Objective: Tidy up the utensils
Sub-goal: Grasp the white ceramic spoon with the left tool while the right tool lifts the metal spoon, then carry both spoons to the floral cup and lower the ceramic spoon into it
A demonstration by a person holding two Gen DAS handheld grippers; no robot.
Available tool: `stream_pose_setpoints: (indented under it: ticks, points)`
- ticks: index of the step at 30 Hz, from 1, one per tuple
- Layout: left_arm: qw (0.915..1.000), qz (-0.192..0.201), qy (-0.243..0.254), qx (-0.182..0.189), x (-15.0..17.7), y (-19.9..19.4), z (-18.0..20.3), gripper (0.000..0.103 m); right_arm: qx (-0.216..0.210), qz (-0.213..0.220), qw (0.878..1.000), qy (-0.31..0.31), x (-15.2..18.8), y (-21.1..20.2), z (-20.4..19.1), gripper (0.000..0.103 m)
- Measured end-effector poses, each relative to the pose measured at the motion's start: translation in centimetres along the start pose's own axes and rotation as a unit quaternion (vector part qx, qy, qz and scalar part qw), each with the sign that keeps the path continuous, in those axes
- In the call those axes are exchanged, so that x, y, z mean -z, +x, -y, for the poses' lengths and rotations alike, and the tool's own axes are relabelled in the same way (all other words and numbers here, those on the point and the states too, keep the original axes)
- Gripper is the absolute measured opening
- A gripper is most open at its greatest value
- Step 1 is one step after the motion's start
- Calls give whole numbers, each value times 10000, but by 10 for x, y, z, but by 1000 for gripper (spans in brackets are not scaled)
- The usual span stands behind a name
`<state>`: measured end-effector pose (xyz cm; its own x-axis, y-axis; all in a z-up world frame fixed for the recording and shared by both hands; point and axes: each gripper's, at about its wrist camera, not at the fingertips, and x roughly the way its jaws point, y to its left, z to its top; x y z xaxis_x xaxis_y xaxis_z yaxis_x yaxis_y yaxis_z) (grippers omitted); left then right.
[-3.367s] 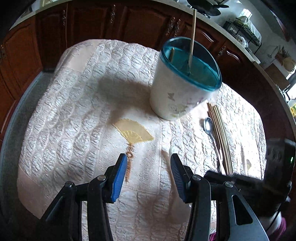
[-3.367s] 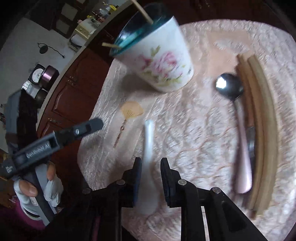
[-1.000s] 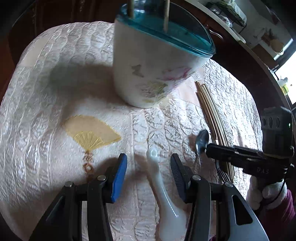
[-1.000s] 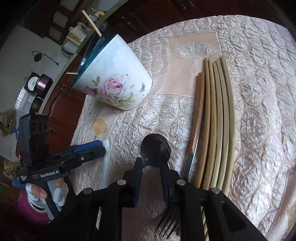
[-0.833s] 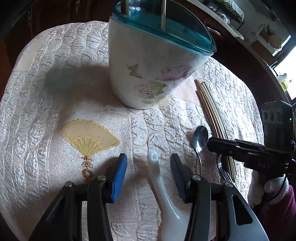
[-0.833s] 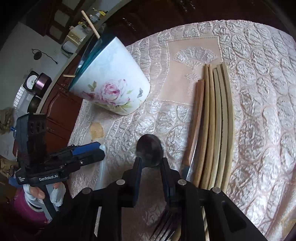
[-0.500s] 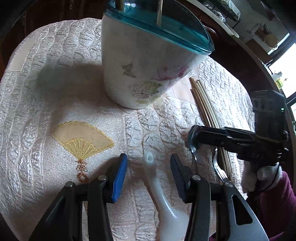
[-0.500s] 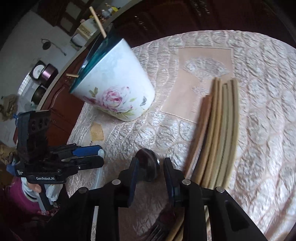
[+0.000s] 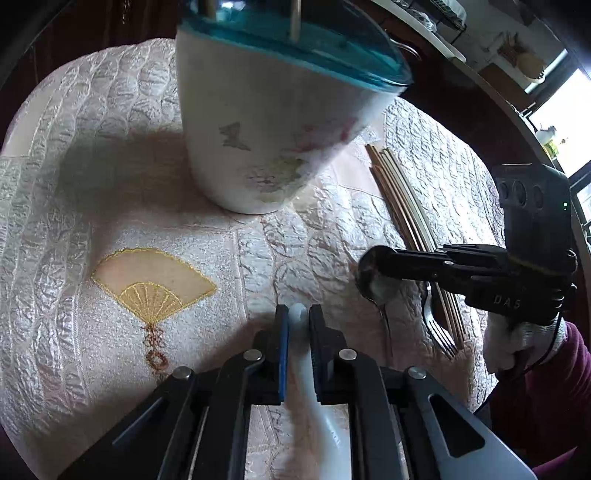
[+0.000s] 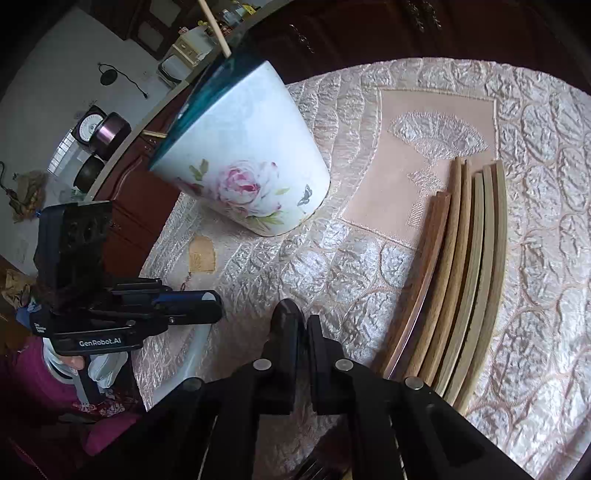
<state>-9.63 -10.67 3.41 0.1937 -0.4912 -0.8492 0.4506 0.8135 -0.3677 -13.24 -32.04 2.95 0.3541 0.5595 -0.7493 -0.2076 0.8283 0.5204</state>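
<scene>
A white floral holder with a teal rim (image 9: pixel 273 122) stands on the quilted cloth, with sticks in it; it also shows in the right wrist view (image 10: pixel 243 162). My left gripper (image 9: pixel 295 317) is shut on the handle of a white ceramic spoon (image 9: pixel 321 413), seen from the side in the right wrist view (image 10: pixel 201 299). My right gripper (image 10: pixel 301 328) is shut on a metal spoon (image 9: pixel 371 280), its bowl tipped up off the cloth (image 10: pixel 286 314). A fork (image 9: pixel 437 328) and a bundle of chopsticks (image 10: pixel 469 266) lie to the right.
The quilted cloth (image 9: pixel 74 229) has a gold fan patch (image 9: pixel 151 280) left of my left gripper. Dark wooden cabinets (image 10: pixel 351 33) stand behind the table. The chopsticks also show in the left wrist view (image 9: pixel 402 206).
My left gripper has shut on the white spoon's handle. My right gripper has tipped the metal spoon up off the cloth. Both have moved nearer the holder.
</scene>
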Motion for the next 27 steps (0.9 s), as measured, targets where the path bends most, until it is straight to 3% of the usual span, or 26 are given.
stream_pose_setpoints:
  ticks: [11,13,18,22,27]
  points:
    - [9984,558,34,-76,4,-49,10,10,95,35,9998,-157,6,-10,-11,9]
    - [9981,612,34,-74,6,-56,9,9,98,-65,9999,-118,5,-5,-9,24]
    - [9976,676,-28,-122,9,-64,4,8,106,-97,9998,-169,1,8,-7,23]
    - [9971,734,-125,-130,13,-68,2,7,185,-161,9994,-260,-1,15,-10,6]
    - [9954,937,-166,-100,14,-85,2,7,318,95,9988,-364,5,-8,-27,4]
